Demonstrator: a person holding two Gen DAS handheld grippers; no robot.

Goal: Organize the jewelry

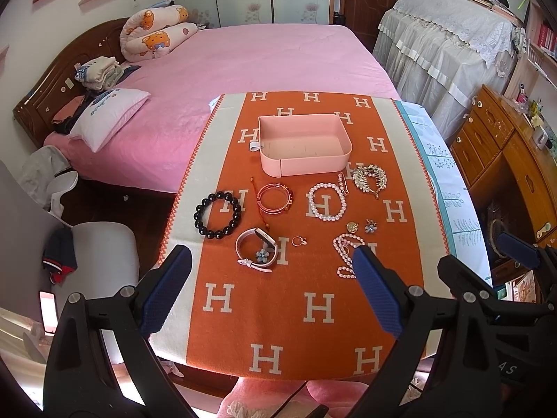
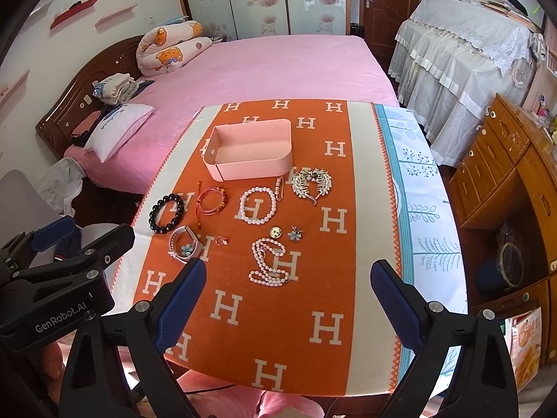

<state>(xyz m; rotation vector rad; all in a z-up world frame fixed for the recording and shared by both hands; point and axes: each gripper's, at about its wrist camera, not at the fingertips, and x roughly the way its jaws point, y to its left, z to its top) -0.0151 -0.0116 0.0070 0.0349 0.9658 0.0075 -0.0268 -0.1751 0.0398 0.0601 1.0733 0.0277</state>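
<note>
- Left gripper (image 1: 271, 292): jaws stand wide apart, nothing between them; it hangs above the near half of the orange cloth (image 1: 313, 341), clear of every piece.
- Right gripper (image 2: 287, 299): jaws likewise spread wide and empty, with the pink pearl necklace (image 2: 269, 261) lying just beyond its fingertips.
- Nearest pieces: watch with a blue flower on it (image 1: 256, 249), small ring (image 1: 298, 241), gold round piece (image 1: 351, 226) and blue flower earring (image 1: 370, 225).
- Further row: black bead bracelet (image 1: 217, 214), red cord bangle (image 1: 274, 198), white pearl bracelet (image 1: 326, 201), a pin just beside it, and the silver leaf brooch (image 1: 369, 177).
- Pink tray (image 1: 268, 160): sits beyond the jewelry, just behind that row, interior bare.
- Progress, as judged: nothing is yet stowed; every piece remains on the cloth, so the whole sort is outstanding.
- Room to move: broad bare cloth lies between the grippers and the necklace, giving a free approach. The pieces sit close to one another, so a wide-open jaw could nudge a neighbour.
- Edges: the brooch almost touches the tray's front wall; the black bracelet sits nearest the cloth's left border.
</note>
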